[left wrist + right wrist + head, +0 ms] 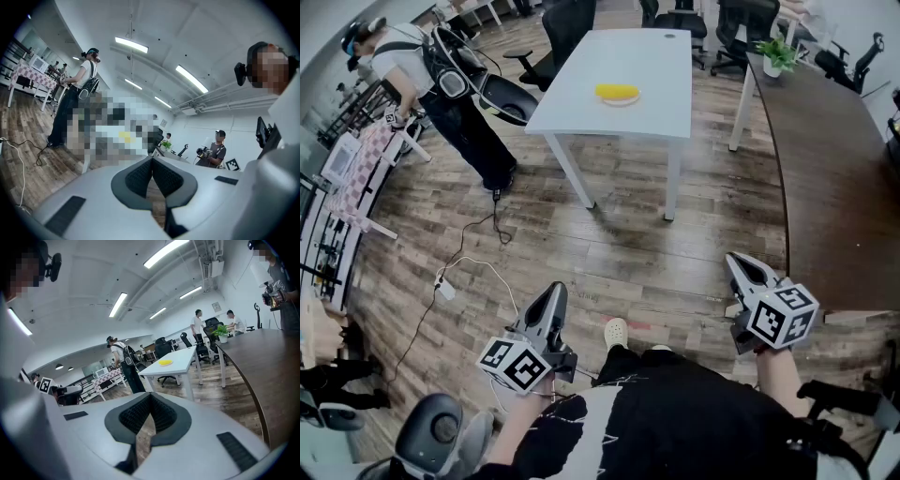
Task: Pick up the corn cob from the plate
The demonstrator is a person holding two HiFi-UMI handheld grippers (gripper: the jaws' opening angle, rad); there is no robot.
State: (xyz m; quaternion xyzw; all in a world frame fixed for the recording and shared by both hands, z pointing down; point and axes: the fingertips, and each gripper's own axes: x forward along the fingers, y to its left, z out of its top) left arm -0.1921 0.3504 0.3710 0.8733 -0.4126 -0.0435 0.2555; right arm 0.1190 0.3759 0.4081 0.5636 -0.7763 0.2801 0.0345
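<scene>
A yellow corn cob [617,92] lies on a small plate [620,101] on a white table [656,112] far ahead across the room. The right gripper view shows the same corn cob [165,363] as a small yellow shape on the white table [180,362]. My left gripper [555,295] is low at the left, over the wooden floor, its jaws shut with nothing between them. At the right my right gripper [739,264] is also shut and empty. Both are far short of the table. In the left gripper view a mosaic patch hides the table.
A person [450,89] with a harness stands left of the white table. A dark curved desk [834,178] runs along the right, with a potted plant [776,54] at its far end. Office chairs [567,28] stand behind the table. A cable [473,244] trails over the floor.
</scene>
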